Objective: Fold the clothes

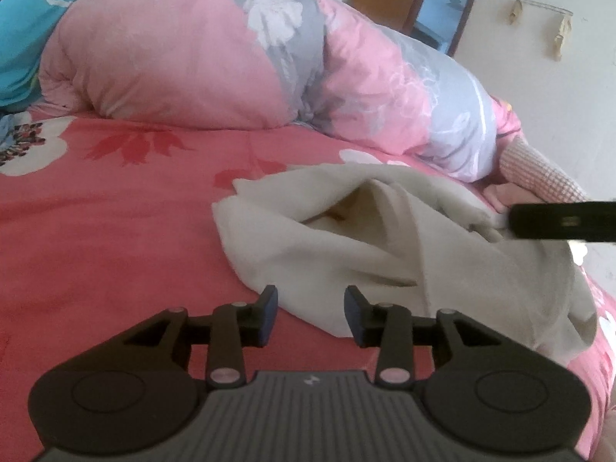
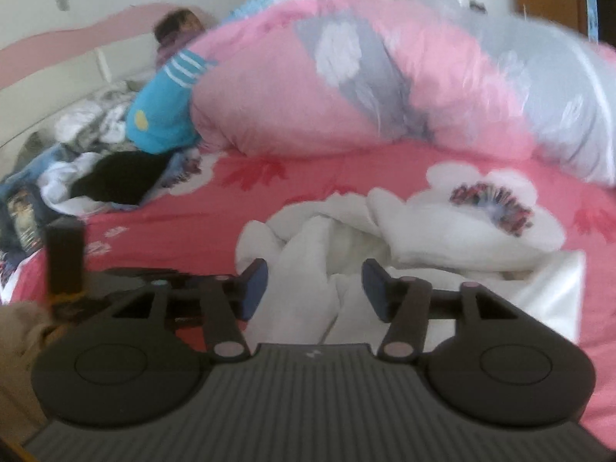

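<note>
Ribbed black left gripper (image 1: 310, 315), soft rumpled cream garment (image 1: 346, 238)

One cream garment (image 1: 346, 238), one rolled pink quilt (image 1: 173, 57), one red floral bedsheet (image 1: 115, 211), two claws (image 1: 311, 313).

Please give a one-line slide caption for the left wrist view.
Open left tongs poised at the near edge of a crumpled cream garment on a pink floral bedsheet.
</note>
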